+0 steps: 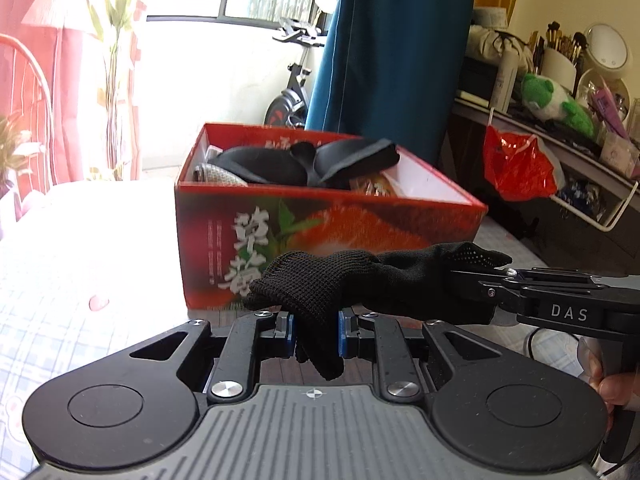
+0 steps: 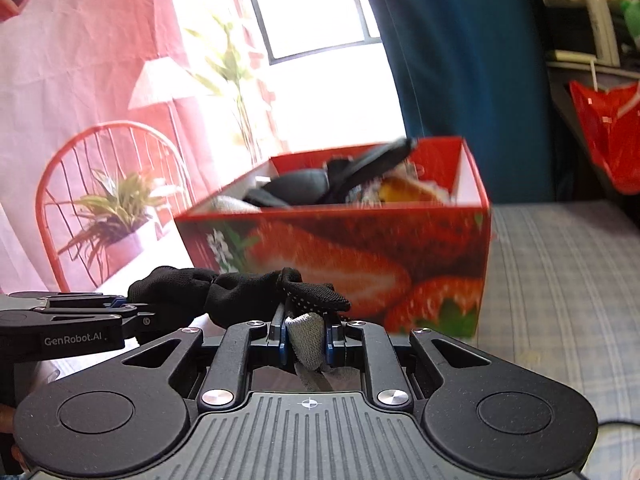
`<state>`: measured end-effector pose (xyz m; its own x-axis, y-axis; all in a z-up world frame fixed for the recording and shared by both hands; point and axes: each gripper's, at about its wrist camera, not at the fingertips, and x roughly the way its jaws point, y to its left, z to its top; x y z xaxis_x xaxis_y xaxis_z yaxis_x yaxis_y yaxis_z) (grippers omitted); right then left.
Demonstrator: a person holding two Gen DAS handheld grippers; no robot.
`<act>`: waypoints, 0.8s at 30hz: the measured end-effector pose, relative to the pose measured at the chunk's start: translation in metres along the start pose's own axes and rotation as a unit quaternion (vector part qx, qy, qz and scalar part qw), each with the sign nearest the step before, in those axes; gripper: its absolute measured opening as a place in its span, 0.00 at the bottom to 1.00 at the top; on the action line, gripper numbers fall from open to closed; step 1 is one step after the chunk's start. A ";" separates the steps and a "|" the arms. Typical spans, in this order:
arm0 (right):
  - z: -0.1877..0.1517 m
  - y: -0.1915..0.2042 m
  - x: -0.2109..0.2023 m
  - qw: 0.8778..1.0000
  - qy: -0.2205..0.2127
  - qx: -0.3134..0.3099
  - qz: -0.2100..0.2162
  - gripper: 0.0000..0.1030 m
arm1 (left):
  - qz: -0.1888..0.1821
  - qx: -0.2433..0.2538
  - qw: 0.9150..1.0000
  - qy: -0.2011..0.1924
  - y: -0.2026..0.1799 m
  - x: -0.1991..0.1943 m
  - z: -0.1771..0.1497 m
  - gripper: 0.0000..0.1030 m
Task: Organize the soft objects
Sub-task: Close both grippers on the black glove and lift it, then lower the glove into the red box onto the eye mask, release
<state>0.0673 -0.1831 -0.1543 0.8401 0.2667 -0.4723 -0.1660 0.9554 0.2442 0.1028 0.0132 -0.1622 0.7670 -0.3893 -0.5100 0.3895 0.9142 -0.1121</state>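
A black knit glove (image 1: 340, 280) (image 2: 240, 292) hangs stretched between both grippers, just in front of the red strawberry-print box (image 1: 360, 220) (image 2: 360, 248). My left gripper (image 1: 317, 326) (image 2: 148, 312) is shut on the cuff end, which droops between its blue pads. My right gripper (image 2: 306, 332) (image 1: 456, 280) is shut on the dotted finger end, where a grey patch shows between the pads. The open box holds black fabric pieces (image 1: 280, 164) (image 2: 304, 188), a grey knit item (image 1: 216, 174) and something orange (image 2: 404, 190).
The box stands on a checked tablecloth (image 1: 60, 300) (image 2: 560, 280). A red plastic bag (image 1: 516, 164) hangs off a cluttered shelf with a green plush (image 1: 552, 100) at the right. A blue curtain (image 1: 392, 60) hangs behind the box. A hand (image 1: 616, 388) grips the right tool.
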 end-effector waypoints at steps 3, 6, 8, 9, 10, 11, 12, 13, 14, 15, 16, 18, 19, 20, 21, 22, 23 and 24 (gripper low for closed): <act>0.011 0.001 -0.003 1.000 -0.010 -0.008 0.002 0.14 | -0.001 0.002 1.000 -0.010 -0.001 -0.002 0.009 0.20; 0.021 0.001 -0.006 1.000 -0.021 -0.013 0.004 0.14 | -0.001 0.003 1.000 -0.021 -0.002 -0.005 0.017 0.20; 0.028 0.002 -0.007 0.999 -0.029 -0.016 0.006 0.14 | -0.002 0.003 1.000 -0.028 -0.002 -0.007 0.023 0.20; 0.031 0.002 -0.008 0.999 -0.032 -0.017 0.007 0.14 | -0.003 0.002 0.999 -0.032 -0.003 -0.008 0.025 0.20; 0.035 0.002 -0.009 0.999 -0.035 -0.019 0.008 0.14 | -0.003 0.002 0.999 -0.035 -0.003 -0.009 0.027 0.20; 0.038 0.003 -0.009 0.999 -0.038 -0.021 0.009 0.14 | -0.003 0.002 0.999 -0.038 -0.003 -0.010 0.030 0.20; 0.041 0.004 -0.010 0.999 -0.041 -0.024 0.009 0.14 | -0.003 0.001 0.999 -0.041 -0.003 -0.011 0.031 0.20; 0.044 0.004 -0.010 0.999 -0.044 -0.026 0.010 0.14 | -0.003 0.000 0.999 -0.043 -0.003 -0.011 0.035 0.20; 0.047 0.005 -0.010 0.998 -0.047 -0.029 0.011 0.14 | -0.004 0.000 0.999 -0.046 -0.003 -0.012 0.037 0.20; 0.050 0.006 -0.010 0.998 -0.049 -0.032 0.011 0.14 | -0.004 0.000 0.999 -0.049 -0.003 -0.012 0.040 0.20; 0.053 0.006 -0.010 0.998 -0.052 -0.034 0.012 0.14 | -0.004 0.001 0.999 -0.051 -0.002 -0.013 0.043 0.20; 0.062 0.006 -0.008 0.998 -0.055 -0.040 0.013 0.14 | -0.004 0.002 0.998 -0.056 -0.001 -0.012 0.052 0.20; 0.067 0.006 -0.006 0.997 -0.057 -0.043 0.013 0.14 | -0.004 0.002 0.998 -0.056 -0.001 -0.009 0.055 0.20; 0.073 0.007 -0.003 0.997 -0.058 -0.046 0.012 0.14 | -0.005 0.001 0.999 -0.054 0.001 -0.006 0.061 0.20; 0.079 0.006 0.000 0.997 -0.058 -0.050 0.012 0.14 | -0.004 0.000 0.999 -0.053 0.003 -0.002 0.067 0.20; 0.086 0.006 0.005 0.997 -0.057 -0.053 0.012 0.14 | -0.003 -0.001 0.999 -0.050 0.005 0.004 0.074 0.20; 0.093 0.004 0.010 0.997 -0.055 -0.056 0.011 0.14 | -0.001 -0.001 0.999 -0.046 0.007 0.010 0.080 0.20; 0.098 0.003 0.015 0.997 -0.053 -0.060 0.010 0.14 | -0.001 -0.003 0.999 -0.040 0.010 0.017 0.086 0.20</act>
<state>0.1300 -0.1884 -0.0773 0.8850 0.2766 -0.3745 -0.2381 0.9601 0.1463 0.1639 0.0059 -0.0988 0.8043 -0.3987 -0.4406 0.3881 0.9140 -0.1185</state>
